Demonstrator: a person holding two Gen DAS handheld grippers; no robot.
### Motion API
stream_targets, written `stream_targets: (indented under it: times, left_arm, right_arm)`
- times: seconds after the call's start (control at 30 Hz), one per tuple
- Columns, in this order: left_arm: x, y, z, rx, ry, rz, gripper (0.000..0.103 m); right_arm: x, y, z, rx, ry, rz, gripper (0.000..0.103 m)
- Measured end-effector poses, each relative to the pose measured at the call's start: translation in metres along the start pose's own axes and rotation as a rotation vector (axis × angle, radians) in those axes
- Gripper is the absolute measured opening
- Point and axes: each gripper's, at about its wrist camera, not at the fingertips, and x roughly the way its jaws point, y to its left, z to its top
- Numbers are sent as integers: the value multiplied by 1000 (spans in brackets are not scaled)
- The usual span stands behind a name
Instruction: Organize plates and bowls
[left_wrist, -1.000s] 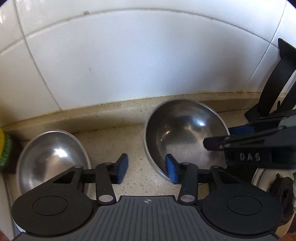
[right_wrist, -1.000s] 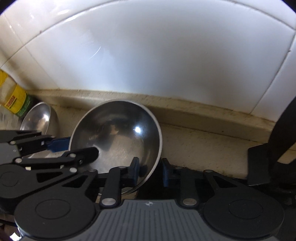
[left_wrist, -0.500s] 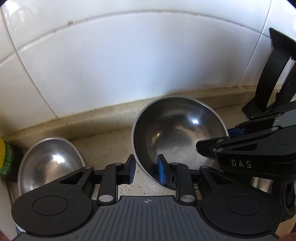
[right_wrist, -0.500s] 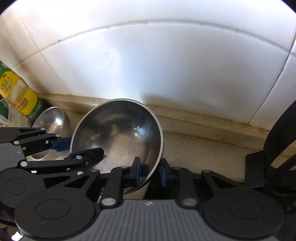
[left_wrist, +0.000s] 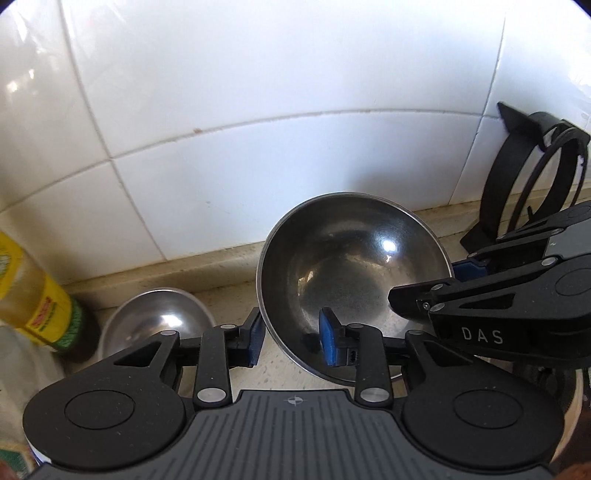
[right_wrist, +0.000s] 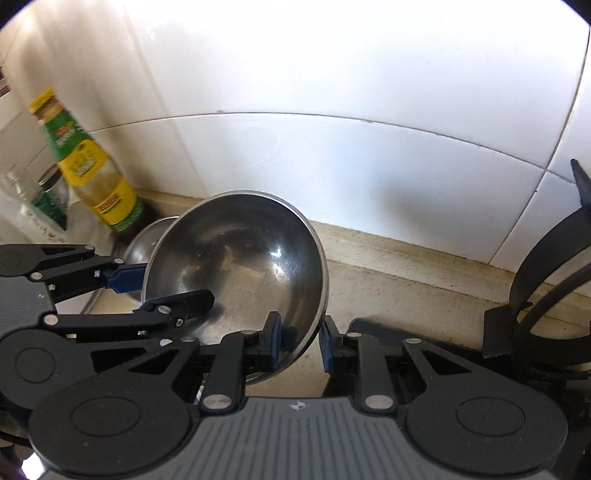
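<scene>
**A:** Where is the large round stainless-steel bowl (left_wrist: 354, 280) at this stage?

**B:** It is carried between both tools, tilted with its open side toward the white tiled wall (left_wrist: 258, 129), and it appears clear of the speckled beige bench (right_wrist: 399, 291). The left gripper (left_wrist: 291, 339) has its jaws closed on the near-left rim, one blue pad outside the wall and one inside. The right gripper (right_wrist: 300, 341) has its jaws closed on the opposite rim in the same manner.

**A:** What does the step require?

**B:** Probably a transfer to a stacking place. Keep both hands moving together; if one leads, the thin rim is likely to twist out of the pads. Hold the tilt constant, since polished steel looks slippery.

**A:** Where would it go?

**B:** Two candidates: the smaller round steel bowl (left_wrist: 159, 317) resting on the bench to the left, near the yellow-labelled glass bottle (right_wrist: 96, 177), or the black wire-and-strap rack (left_wrist: 532, 173) to the right. I cannot tell which is intended.

**A:** Any hazards?

**B:** Pass wide of the bottle, and release only once the bowl is supported
</scene>
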Motion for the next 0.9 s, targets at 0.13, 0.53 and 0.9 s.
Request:
stream_targets:
  times: [0.13, 0.53, 0.9]
  left_arm:
    - [-22, 8, -5, -3, -8, -3, 40]
    - [-70, 8, -65, -4, 57, -4, 42]
    - [-92, 29, -88, -19, 43, 33, 53]
  right_arm:
    - [-14, 16, -14, -14, 13, 18, 26]
    - [-8, 64, -59, -63, 129, 67, 29]
    - [-19, 60, -57, -60, 136, 19, 33]
